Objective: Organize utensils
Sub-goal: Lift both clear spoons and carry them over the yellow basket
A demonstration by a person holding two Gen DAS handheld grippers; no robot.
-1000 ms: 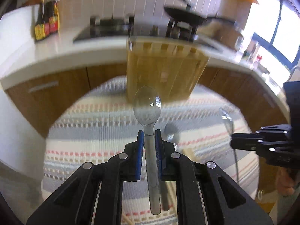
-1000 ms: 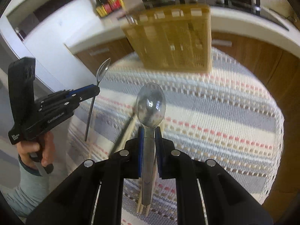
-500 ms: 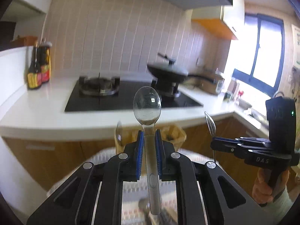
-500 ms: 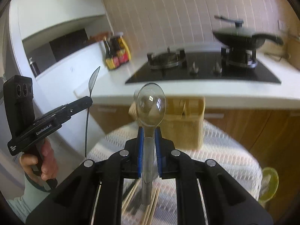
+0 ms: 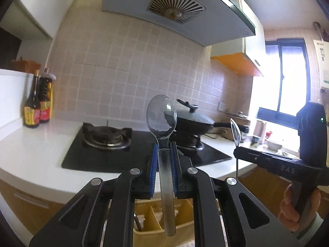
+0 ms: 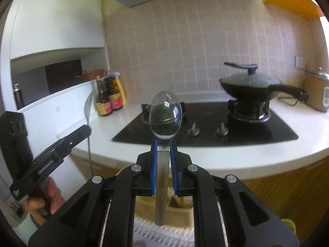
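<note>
**Both grippers raised, a spoon clamped in each**

The left gripper [image 5: 162, 160] has its blue-padded fingers [image 5: 153, 164] pressed against the handle of a clear spoon [image 5: 161, 119]. The spoon stands upright, bowl above the fingertips and the handle end hanging down past them. Below it, at the bottom of the left wrist view, sits a wooden utensil box [image 5: 152, 220] with dividers; the spoon's handle tip hangs above it and is not inside any compartment.

The right gripper [image 6: 162, 160] likewise has its fingers [image 6: 153, 160] closed on the handle of a metal spoon [image 6: 165, 116], bowl up and handle end pointing down. The same box [image 6: 181, 205] shows partly behind this handle, resting on a striped cloth [image 6: 164, 236].

Each gripper appears in the other's view, held in a hand [image 5: 292, 210] at the frame edge, with its spoon seen edge-on.

Behind both lies the white counter [image 6: 267, 154] with a black gas hob [image 6: 205, 129]. A lidded black pan [image 6: 253, 88] sits on the right-hand burner. Sauce bottles [image 5: 39, 103] stand at the left end of the counter against the tiled wall, and a range hood [image 5: 176, 6] hangs overhead.
</note>
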